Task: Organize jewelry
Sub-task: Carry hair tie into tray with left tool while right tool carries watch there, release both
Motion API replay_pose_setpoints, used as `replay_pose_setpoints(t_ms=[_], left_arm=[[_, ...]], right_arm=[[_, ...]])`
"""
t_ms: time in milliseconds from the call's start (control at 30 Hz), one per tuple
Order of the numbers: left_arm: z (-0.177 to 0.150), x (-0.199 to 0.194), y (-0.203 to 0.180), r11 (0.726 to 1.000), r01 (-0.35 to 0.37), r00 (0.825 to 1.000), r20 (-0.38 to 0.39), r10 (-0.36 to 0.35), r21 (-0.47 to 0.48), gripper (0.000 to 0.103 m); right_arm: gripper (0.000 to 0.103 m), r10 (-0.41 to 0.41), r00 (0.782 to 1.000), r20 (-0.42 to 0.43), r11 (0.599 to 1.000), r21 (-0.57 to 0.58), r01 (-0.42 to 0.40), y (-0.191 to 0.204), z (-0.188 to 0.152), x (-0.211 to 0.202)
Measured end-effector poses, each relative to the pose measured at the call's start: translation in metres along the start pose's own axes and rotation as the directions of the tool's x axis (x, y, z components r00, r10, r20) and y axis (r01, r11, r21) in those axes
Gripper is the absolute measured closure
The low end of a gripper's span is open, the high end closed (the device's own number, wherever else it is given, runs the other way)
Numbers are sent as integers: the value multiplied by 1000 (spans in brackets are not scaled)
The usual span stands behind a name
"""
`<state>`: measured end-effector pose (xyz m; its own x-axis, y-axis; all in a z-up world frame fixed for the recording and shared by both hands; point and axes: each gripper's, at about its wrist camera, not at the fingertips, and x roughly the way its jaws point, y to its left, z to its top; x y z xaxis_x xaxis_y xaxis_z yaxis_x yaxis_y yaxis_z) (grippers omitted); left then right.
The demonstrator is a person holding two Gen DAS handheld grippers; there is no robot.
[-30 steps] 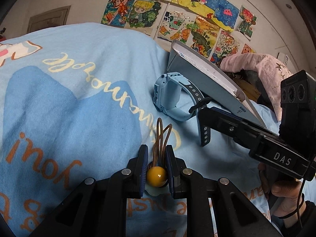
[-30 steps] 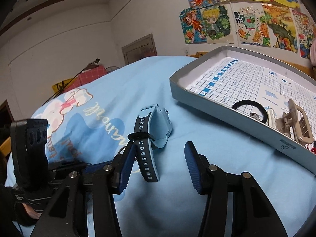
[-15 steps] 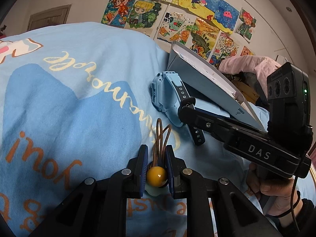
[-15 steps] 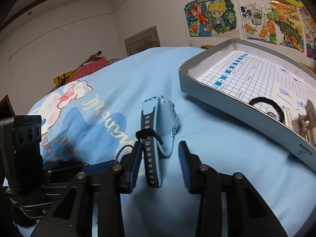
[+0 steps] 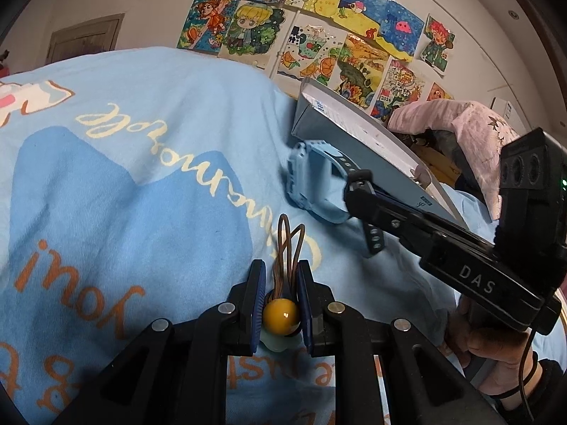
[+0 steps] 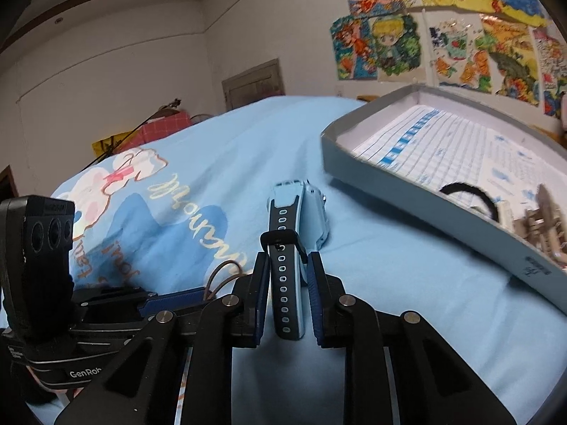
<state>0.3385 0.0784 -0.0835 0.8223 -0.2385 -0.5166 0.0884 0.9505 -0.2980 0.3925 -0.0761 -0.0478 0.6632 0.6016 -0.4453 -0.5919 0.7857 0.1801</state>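
**Both grippers loaded, watch beside tray**

Blue printed bedspread [image 5: 149, 184] covers the work surface; drawings [image 5: 319, 35] hang on the wall behind. Left gripper [image 5: 280, 283] is clamped on a brown cord bracelet [image 5: 288, 248] with a yellow bead [image 5: 280, 313]. Right gripper [image 6: 285, 290] is closed around the strap of a light-blue watch [image 6: 301, 212], lying at 12 o'clock from its fingers. Grey tray [image 6: 407, 184] sits at 2 o'clock, holding a black hair tie [image 6: 467, 194] and a beige clip [image 6: 542, 223].

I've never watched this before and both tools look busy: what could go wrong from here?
The right gripper pinches only the watch by its strap end, so the heavier case might swing or slip on the way to the gray tray. The left gripper holds a thin brown cord loop with a yellow bead; the loop could snag.
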Motion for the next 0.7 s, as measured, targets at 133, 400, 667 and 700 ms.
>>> replay_pose_setpoints(t_ms=[133,400,667,700], left_arm=[[7,-7,-4,1000,7,1000,-6,-7,-3,86],[30,-24,-36,999,-12,1000,-6,12,35,86],[58,-26,-77,1000,-16,999,45,17,-22,86],[63,-24,-85,1000,-14,999,52,15,-21,86]], right_arm=[[85,-48,999,14,999,-22,49,-1,3,-17],[86,-108,994,35,992,-54,110,-10,7,-67],[86,-129,983,135,990,83,118,-56,3,-125],[86,-133,979,155,987,109,116,-65,4,-132]])
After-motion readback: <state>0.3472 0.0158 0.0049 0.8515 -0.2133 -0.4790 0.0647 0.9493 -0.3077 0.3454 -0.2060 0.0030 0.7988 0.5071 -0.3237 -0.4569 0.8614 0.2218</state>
